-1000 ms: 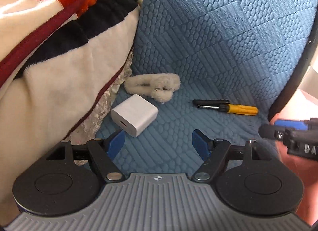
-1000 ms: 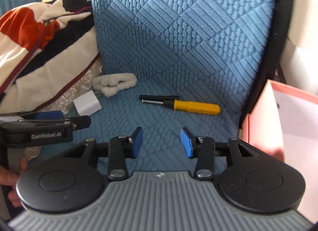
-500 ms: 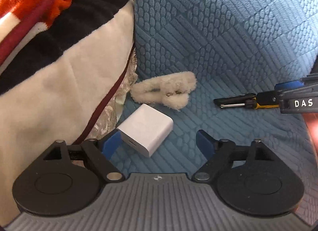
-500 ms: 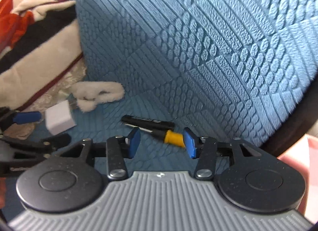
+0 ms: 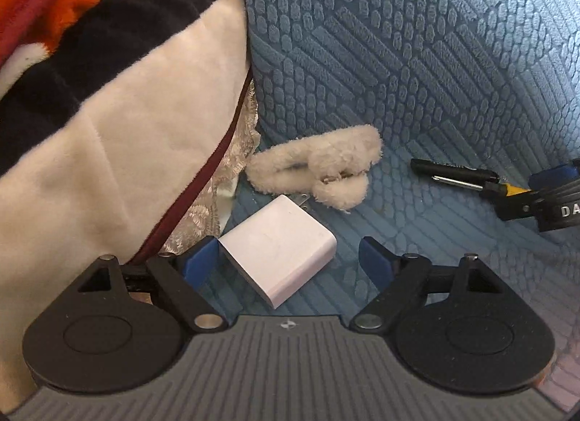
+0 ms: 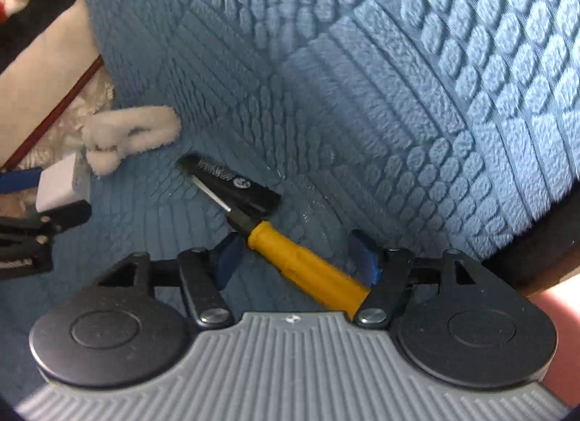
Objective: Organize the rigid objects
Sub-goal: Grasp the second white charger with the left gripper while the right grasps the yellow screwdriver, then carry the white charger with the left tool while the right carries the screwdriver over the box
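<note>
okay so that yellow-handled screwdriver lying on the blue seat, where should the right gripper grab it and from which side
Grip the yellow handle, the thickest, straightest part of the screwdriver. It lies flat on the blue cushion, angled across the open right gripper, already between its fingers. Probably best to come from above, turned so the pads close across the handle's width, clear of the thin metal shaft and the black piece beside it.

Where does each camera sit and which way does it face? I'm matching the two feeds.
Left wrist: on the left gripper, looking forward at the white charger between its open blue fingers.
Right wrist: on the right gripper, looking at the yellow-handled screwdriver between open fingers.
Shared: charger, screwdriver, fluffy white clip, blue seat cover, each other's gripper.
</note>
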